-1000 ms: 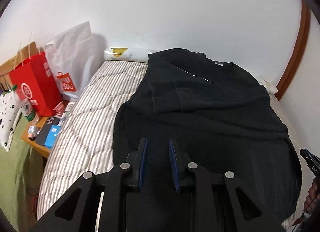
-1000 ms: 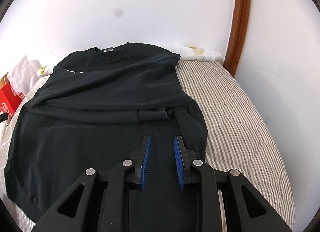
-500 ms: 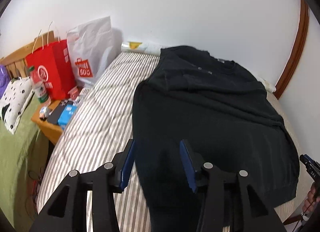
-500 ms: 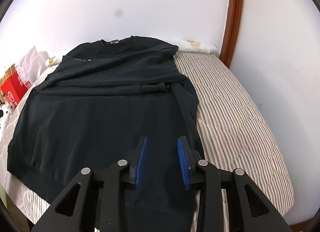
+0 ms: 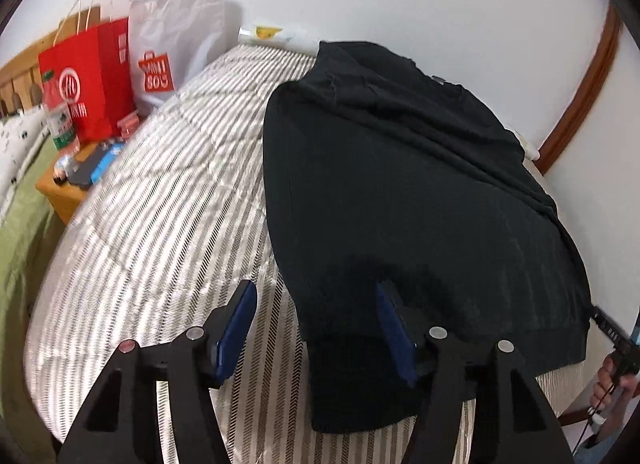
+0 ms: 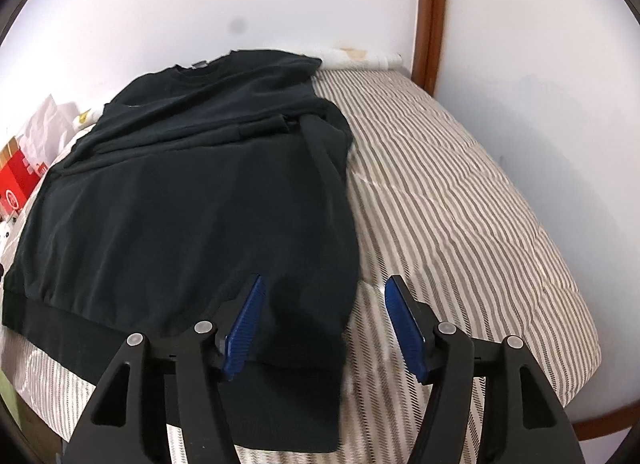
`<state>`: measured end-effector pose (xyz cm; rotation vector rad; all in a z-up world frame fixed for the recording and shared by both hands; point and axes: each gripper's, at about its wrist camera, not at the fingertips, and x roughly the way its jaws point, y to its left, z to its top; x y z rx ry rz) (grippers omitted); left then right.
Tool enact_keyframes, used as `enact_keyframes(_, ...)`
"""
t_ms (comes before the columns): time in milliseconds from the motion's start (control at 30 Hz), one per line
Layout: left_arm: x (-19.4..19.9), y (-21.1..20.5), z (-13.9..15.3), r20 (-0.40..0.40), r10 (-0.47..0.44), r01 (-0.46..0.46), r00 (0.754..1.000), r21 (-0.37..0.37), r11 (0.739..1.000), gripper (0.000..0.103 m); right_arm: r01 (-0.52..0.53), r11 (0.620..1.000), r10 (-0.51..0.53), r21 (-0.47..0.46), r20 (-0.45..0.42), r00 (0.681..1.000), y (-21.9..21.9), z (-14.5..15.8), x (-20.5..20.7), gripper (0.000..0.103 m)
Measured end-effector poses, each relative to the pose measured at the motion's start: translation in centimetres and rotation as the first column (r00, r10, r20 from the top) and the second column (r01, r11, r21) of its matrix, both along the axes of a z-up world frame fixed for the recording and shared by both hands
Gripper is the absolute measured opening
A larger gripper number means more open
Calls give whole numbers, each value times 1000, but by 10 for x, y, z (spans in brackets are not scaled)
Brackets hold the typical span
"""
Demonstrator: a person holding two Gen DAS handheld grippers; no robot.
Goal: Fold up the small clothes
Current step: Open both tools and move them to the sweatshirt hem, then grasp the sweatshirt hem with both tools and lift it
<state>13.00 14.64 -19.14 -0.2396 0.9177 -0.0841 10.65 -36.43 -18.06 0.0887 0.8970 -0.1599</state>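
A black long-sleeved top (image 5: 400, 191) lies flat on the striped bed, collar at the far wall, both sleeves folded across its chest. It also shows in the right wrist view (image 6: 192, 203). My left gripper (image 5: 316, 296) is open and empty, just above the hem's near left corner, its jaws straddling the garment's left edge. My right gripper (image 6: 324, 296) is open and empty, above the hem's near right corner, its jaws straddling the right edge. The hem band hangs toward the bed's near edge.
The striped quilt (image 5: 160, 203) covers the bed (image 6: 460, 203). A red paper bag (image 5: 88, 79) and a white shopping bag (image 5: 176, 35) stand at the far left by a small wooden stand (image 5: 68, 183) with small items. A wooden door frame (image 6: 430, 11) rises at the right.
Both grippers have pulled back toward the near hem and opened wide. The left one has shifted to the garment's left edge, the right one to its right edge.
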Motion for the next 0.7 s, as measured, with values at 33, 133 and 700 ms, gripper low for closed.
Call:
enact_keyframes(33, 2, 1, -4, -11, 2, -2, 1000, -17, 1000, 59, 4, 1000, -4, -1, -8, 1000, -2, -2, 0, 62)
enact_keyframes(133, 6, 0, -11, -3, 1, -1, 1000, -26, 1000, 58, -3, 1000, 3, 2, -20, 1000, -7, -9, 1, 62)
enact_keyframes(700, 12, -27, -10, 27, -37, 32, 999, 151, 988, 19, -53, 998, 52, 31, 12, 999, 13, -26, 19, 43)
